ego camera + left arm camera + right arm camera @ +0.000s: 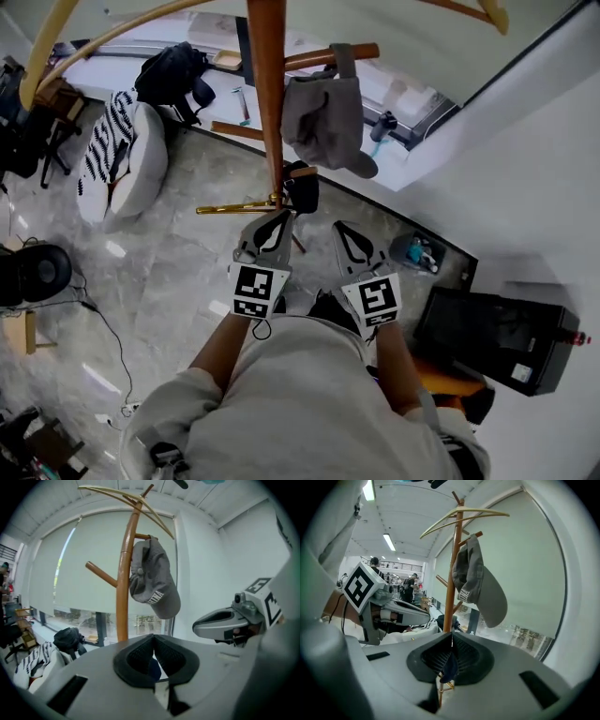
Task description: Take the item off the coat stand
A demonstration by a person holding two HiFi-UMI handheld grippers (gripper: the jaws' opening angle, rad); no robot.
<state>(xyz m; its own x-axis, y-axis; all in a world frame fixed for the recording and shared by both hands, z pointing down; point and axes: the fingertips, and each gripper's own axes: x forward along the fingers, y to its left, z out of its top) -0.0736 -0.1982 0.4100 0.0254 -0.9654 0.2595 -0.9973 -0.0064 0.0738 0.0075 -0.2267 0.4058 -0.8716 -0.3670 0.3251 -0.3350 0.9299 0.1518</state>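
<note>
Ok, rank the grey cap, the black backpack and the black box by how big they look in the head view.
1. Black box.
2. Grey cap, though it hangs nearer the camera.
3. Black backpack.

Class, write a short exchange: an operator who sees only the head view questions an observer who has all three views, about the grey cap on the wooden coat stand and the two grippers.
Operator: From above I see the grey cap on a peg of the coat stand. Which way does it hang?
Observer: The right gripper view shows its brim pointing down.
Operator: The left gripper and right gripper sit near the pole. Are their jaws open?
Observer: No. Each gripper's own view shows its jaws closed tip to tip, with nothing gripped.
</note>
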